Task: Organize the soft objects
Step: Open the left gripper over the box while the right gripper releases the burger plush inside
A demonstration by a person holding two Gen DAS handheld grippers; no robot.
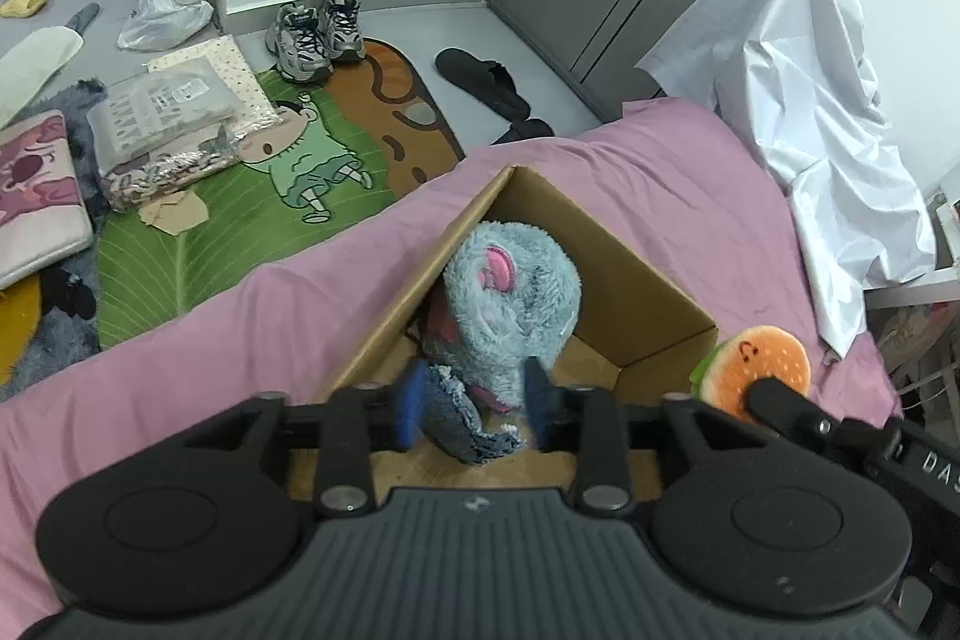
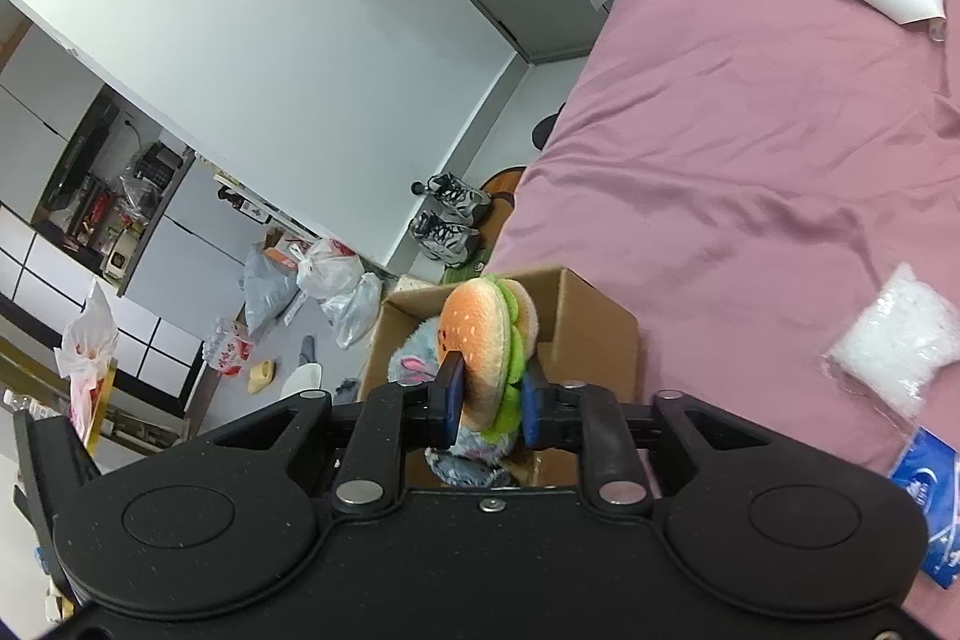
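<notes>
An open cardboard box sits on the pink bed. A fluffy blue-grey plush with pink ears lies inside it. My left gripper is over the box, its blue fingers open on either side of the plush's lower part. My right gripper is shut on a burger plush, held on edge above the box. The burger plush also shows at the box's right corner in the left wrist view. The blue plush shows behind it.
The pink bed sheet spreads right. A bag of white pellets and a blue packet lie on it. A white sheet drapes at the bed's far end. Floor mat, sneakers, bags and packages lie left.
</notes>
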